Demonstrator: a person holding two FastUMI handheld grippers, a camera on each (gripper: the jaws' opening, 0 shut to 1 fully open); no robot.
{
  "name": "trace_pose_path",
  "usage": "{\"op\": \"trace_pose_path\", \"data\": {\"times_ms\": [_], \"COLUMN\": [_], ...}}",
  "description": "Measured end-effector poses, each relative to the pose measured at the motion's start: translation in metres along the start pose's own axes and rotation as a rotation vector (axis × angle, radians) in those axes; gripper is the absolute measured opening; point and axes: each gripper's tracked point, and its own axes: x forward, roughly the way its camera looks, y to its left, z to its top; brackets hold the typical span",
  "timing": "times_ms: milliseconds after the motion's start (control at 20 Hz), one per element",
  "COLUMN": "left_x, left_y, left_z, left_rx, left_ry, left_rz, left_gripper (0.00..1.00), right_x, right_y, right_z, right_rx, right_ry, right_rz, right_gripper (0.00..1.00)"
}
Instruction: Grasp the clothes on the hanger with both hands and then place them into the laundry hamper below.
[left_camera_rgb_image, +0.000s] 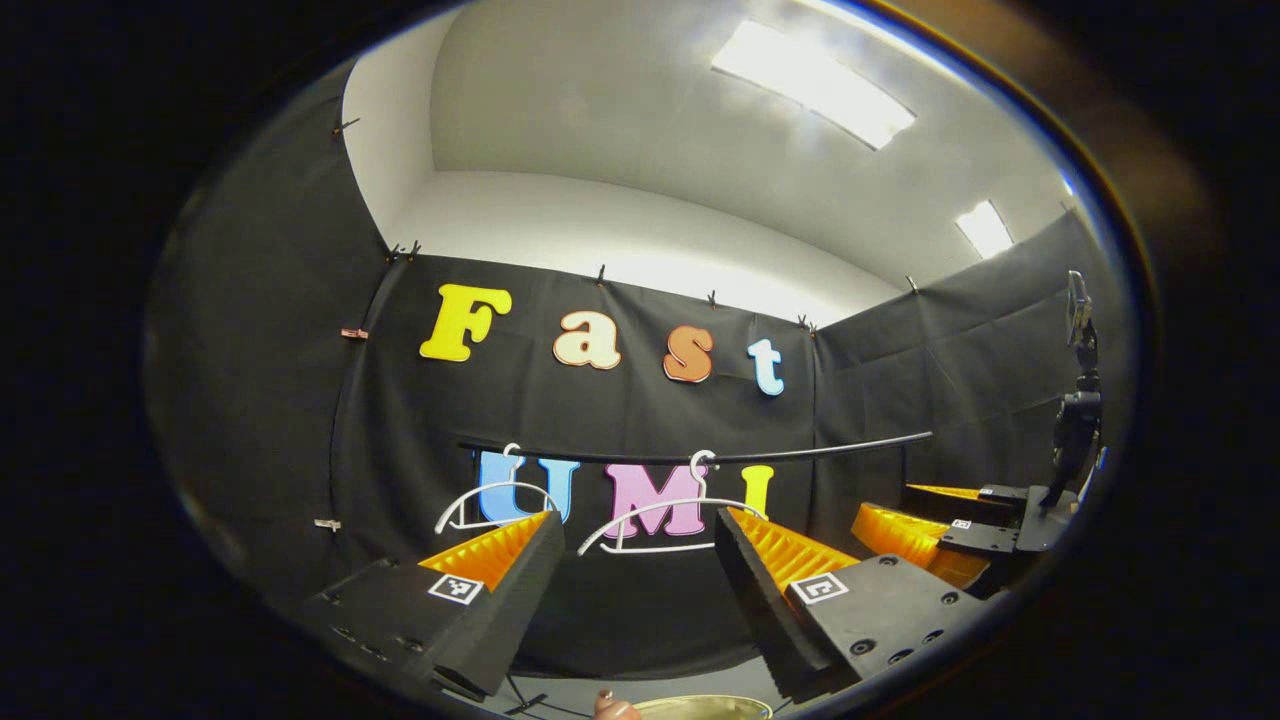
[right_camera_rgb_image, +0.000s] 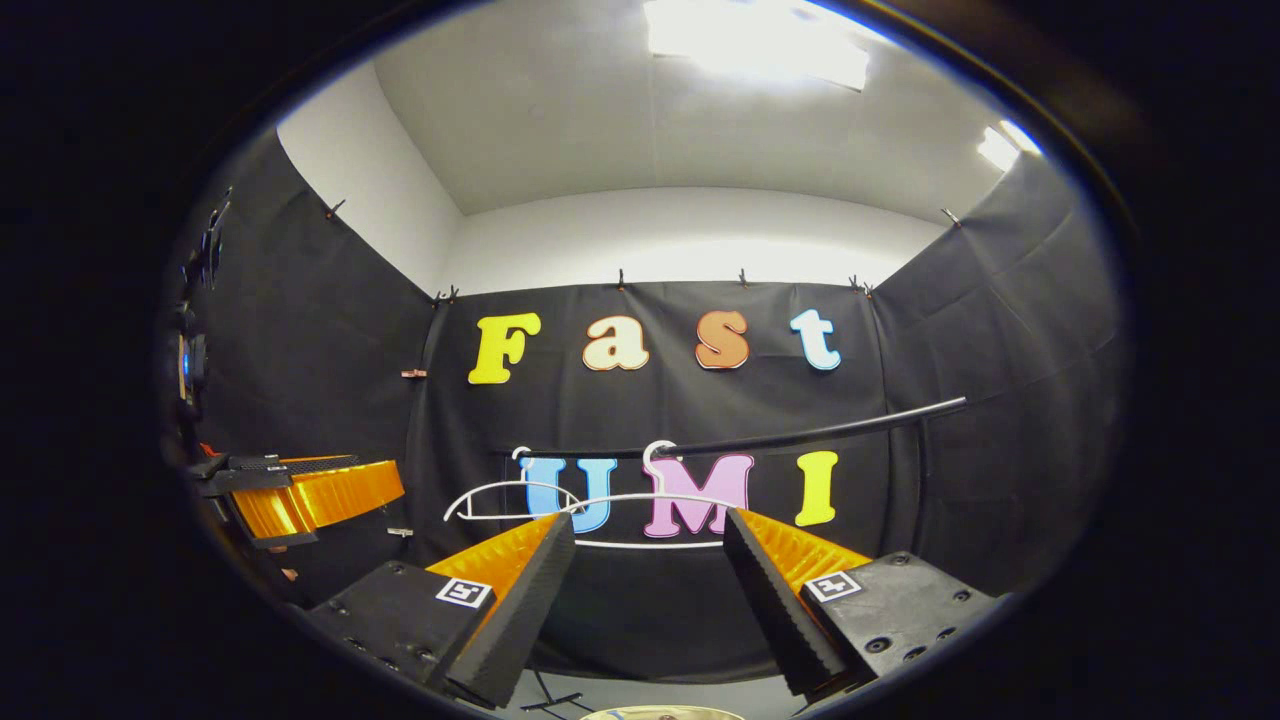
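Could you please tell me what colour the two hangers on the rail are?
White hangers on the rail, clearest in the right gripper view.

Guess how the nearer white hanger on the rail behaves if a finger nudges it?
Probably swings freely: the white hanger hangs by one thin hook over the round black rail. Likely light, since it looks like slim wire or plastic and carries no garment. It may slide along the rail or knock the second hanger beside it.

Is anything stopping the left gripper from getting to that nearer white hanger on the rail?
Probably not. The left gripper is open and points toward the white hanger on the black rail, with open air between them. The hanger looks bare, though, with no clothes on it.
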Motion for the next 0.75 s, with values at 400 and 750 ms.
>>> {"op": "trace_pose_path", "data": {"times_ms": [400,750], "left_x": [0.006,0.006], "left_y": [-0.015,-0.032], "left_z": [-0.004,-0.008], "left_rx": [-0.008,-0.008], "left_ry": [0.022,0.053], "left_rz": [-0.015,-0.035], "left_gripper": [0.95,0.95], "right_x": [-0.003,-0.012], "right_y": [-0.013,-0.024], "right_z": [0.011,0.013], "right_rx": [-0.002,0.006], "right_ry": [-0.018,-0.005], "right_rz": [-0.002,-0.004], "right_gripper": [0.97,0.98]}}
